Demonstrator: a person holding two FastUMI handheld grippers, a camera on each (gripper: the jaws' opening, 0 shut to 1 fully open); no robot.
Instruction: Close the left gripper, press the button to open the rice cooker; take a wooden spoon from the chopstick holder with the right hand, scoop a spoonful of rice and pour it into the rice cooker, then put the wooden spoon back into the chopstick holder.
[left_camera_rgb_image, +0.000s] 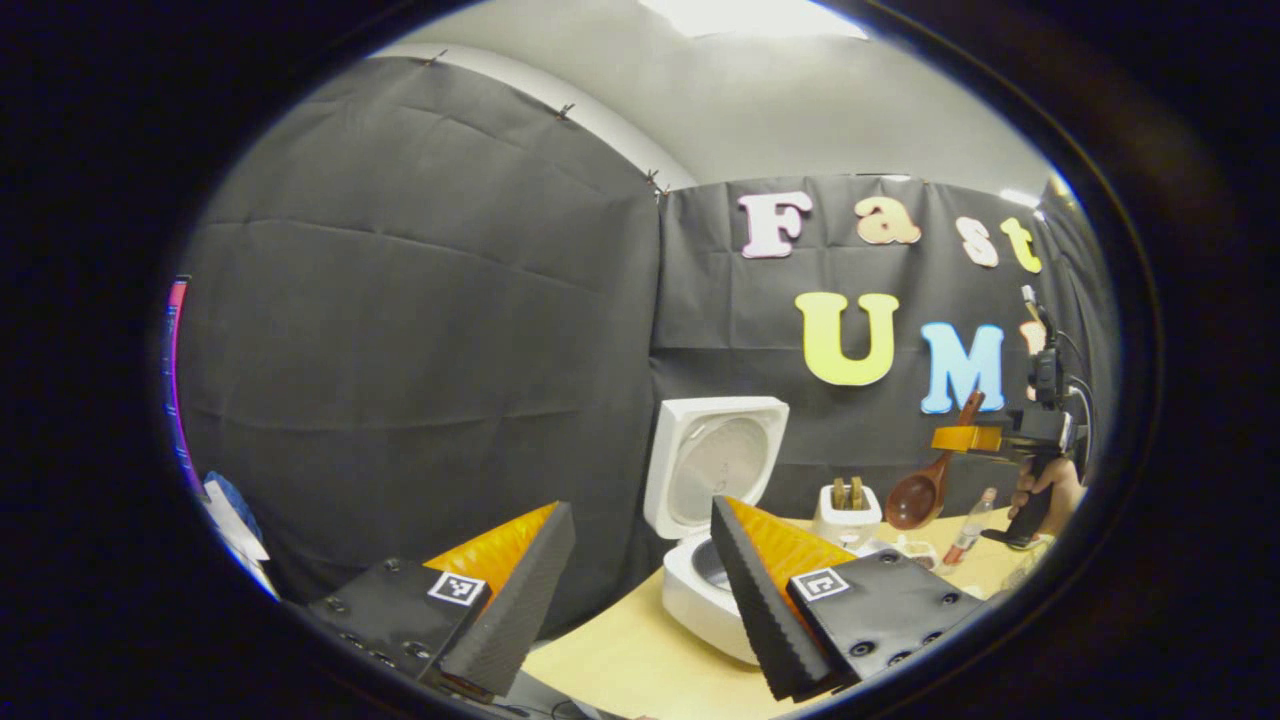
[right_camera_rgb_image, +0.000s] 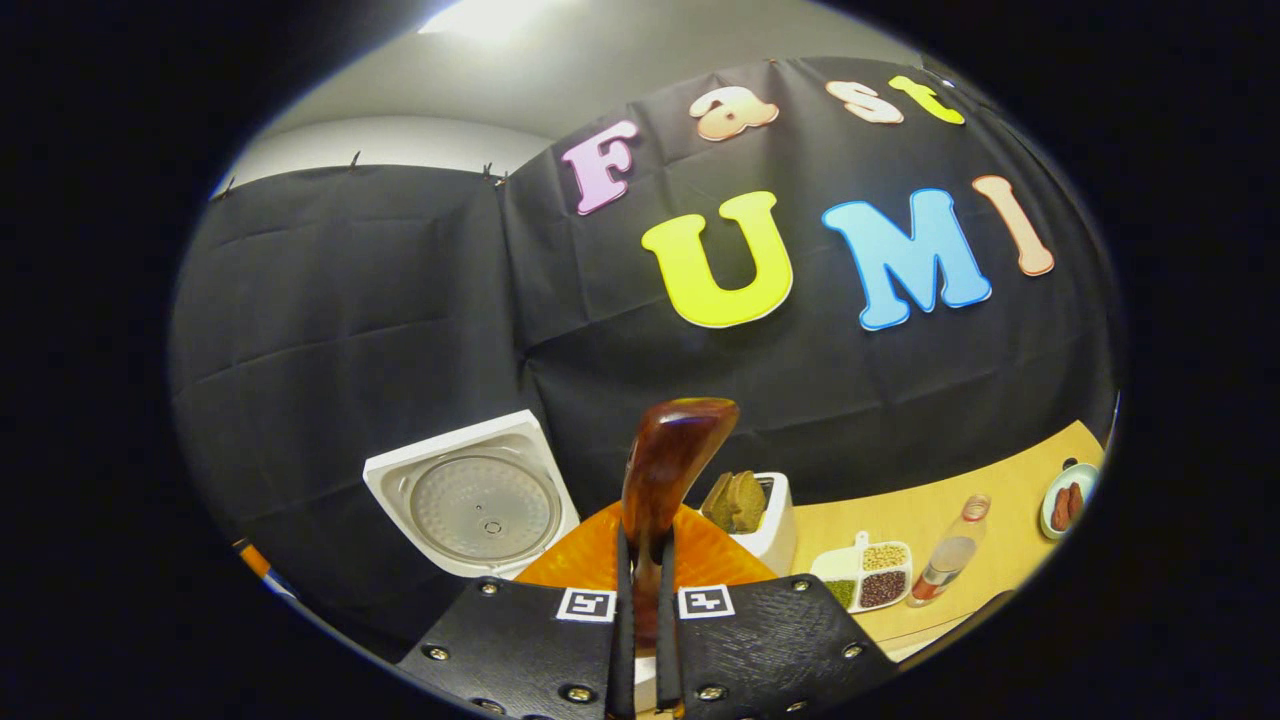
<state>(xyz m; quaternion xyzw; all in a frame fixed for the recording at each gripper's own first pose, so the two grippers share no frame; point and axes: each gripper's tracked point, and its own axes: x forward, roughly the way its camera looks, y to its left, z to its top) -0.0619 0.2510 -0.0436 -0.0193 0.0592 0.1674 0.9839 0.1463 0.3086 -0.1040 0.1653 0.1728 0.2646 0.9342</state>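
The white rice cooker (left_camera_rgb_image: 700, 590) stands on the table with its lid (left_camera_rgb_image: 715, 465) swung up. My left gripper (left_camera_rgb_image: 640, 510) hovers in front of it, open and holding nothing. Farther right, my right gripper (left_camera_rgb_image: 965, 438) is shut on the handle of a brown wooden spoon (left_camera_rgb_image: 915, 495), whose bowl hangs down above the table beside the white chopstick holder (left_camera_rgb_image: 848, 515). In the right gripper view, the right gripper (right_camera_rgb_image: 643, 560) clamps the spoon handle (right_camera_rgb_image: 668, 460), which sticks up ahead. Behind it are the chopstick holder (right_camera_rgb_image: 772, 530) and the raised cooker lid (right_camera_rgb_image: 480, 505).
A white divided dish of grains (right_camera_rgb_image: 868, 577), a small bottle (right_camera_rgb_image: 950, 555) and a plate of sausages (right_camera_rgb_image: 1068, 500) sit on the wooden table (right_camera_rgb_image: 1000, 500) right of the holder. A hand (left_camera_rgb_image: 1050, 490) grips the right tool. Black cloth walls stand close behind.
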